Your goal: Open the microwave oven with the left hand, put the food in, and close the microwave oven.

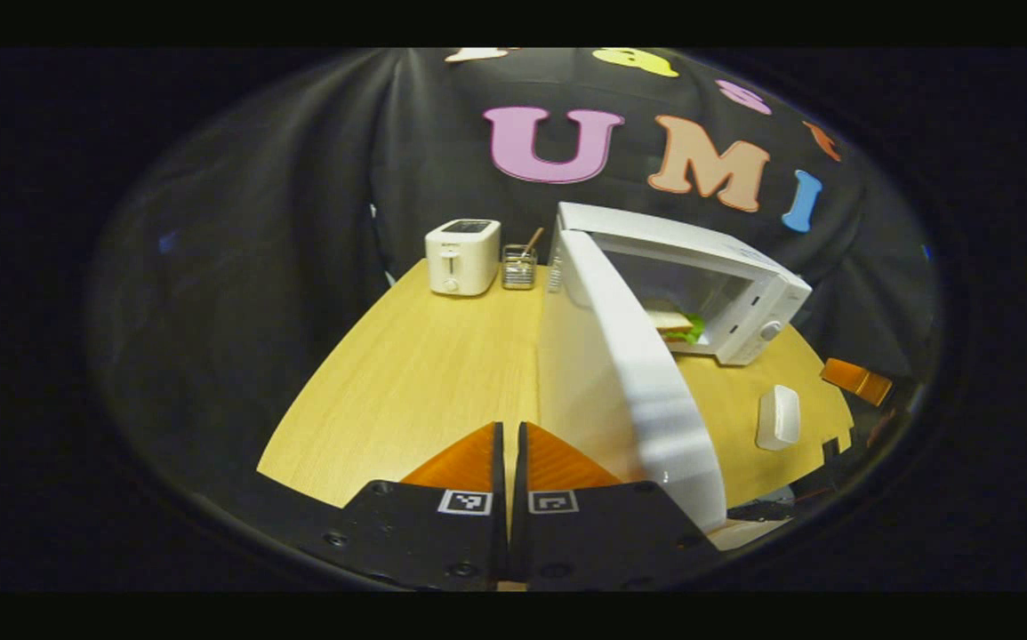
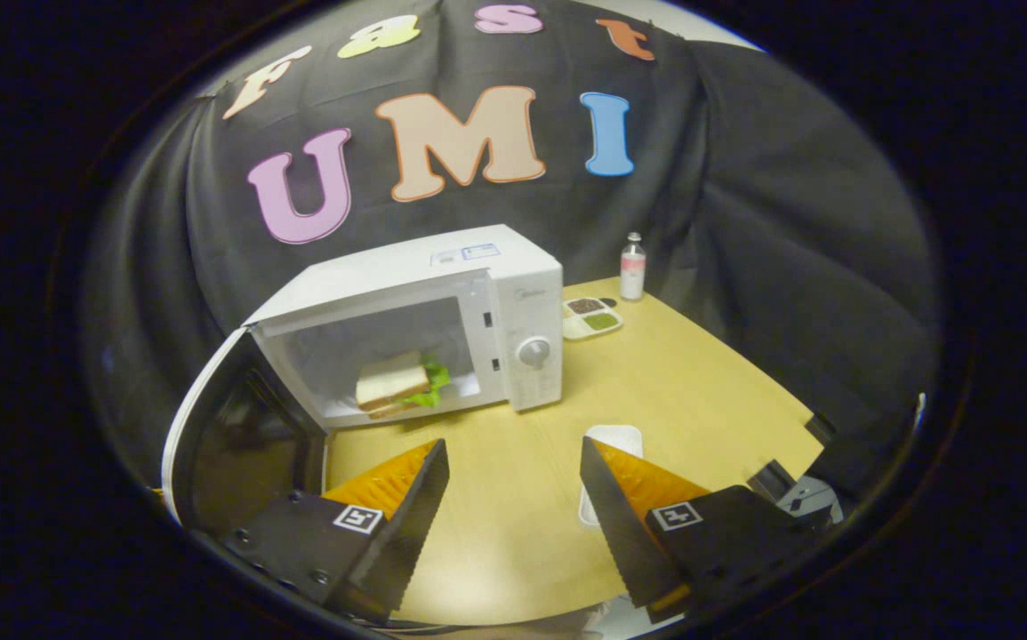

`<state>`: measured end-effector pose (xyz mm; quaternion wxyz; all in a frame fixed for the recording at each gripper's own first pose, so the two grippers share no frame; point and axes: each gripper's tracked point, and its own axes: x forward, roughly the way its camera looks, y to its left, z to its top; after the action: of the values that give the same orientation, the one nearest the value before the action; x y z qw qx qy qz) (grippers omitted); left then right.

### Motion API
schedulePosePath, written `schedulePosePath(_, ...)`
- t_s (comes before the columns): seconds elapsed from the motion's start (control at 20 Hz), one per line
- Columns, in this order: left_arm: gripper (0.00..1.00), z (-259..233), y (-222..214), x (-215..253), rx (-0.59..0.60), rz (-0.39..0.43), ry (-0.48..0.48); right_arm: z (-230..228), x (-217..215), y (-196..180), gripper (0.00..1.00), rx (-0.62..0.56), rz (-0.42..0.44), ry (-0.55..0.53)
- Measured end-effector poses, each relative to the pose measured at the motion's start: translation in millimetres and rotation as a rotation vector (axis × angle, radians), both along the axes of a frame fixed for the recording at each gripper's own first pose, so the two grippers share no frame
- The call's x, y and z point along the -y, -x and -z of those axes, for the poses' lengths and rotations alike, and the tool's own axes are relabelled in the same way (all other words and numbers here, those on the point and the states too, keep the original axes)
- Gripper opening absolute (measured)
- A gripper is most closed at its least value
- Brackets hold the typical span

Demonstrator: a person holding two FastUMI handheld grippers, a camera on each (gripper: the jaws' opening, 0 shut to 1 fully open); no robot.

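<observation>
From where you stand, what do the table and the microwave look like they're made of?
Table: probably wood or wood-look laminate, with pale matte grain lines. Microwave: white casing, smooth with a slight sheen, likely painted metal or plastic; I can't tell which.

sandwich (image 1: 675,324) inside microwave (image 1: 726,284) (door (image 1: 629,382) open)

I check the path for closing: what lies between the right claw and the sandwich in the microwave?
In the right gripper view, bare wooden table lies between the open right claw and the sandwich in the open microwave.
</observation>
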<state>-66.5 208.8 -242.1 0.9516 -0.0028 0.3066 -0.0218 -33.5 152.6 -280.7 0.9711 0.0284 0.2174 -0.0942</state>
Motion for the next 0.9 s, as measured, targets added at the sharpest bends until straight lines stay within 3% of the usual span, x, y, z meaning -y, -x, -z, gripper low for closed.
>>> schedulePosePath(0.25, 0.01, 3.2, -11.3, 47.9, -0.026, 0.130, -0.001, 1.0, 49.4, 33.1, 0.90, -0.021, 0.125, -0.004)
schedulePosePath(0.45, 0.01, 2.4, -25.3, 82.2, -0.035, 0.170, 0.000, -2.6, 93.2, 47.6, 0.94, -0.021, 0.216, -0.022)
schedulePosePath(0.9, 0.01, -1.0, -68.4, 169.5, -0.023, 0.200, -0.011, -12.5, 160.7, 31.9, 0.91, -0.036, 0.241, -0.057)
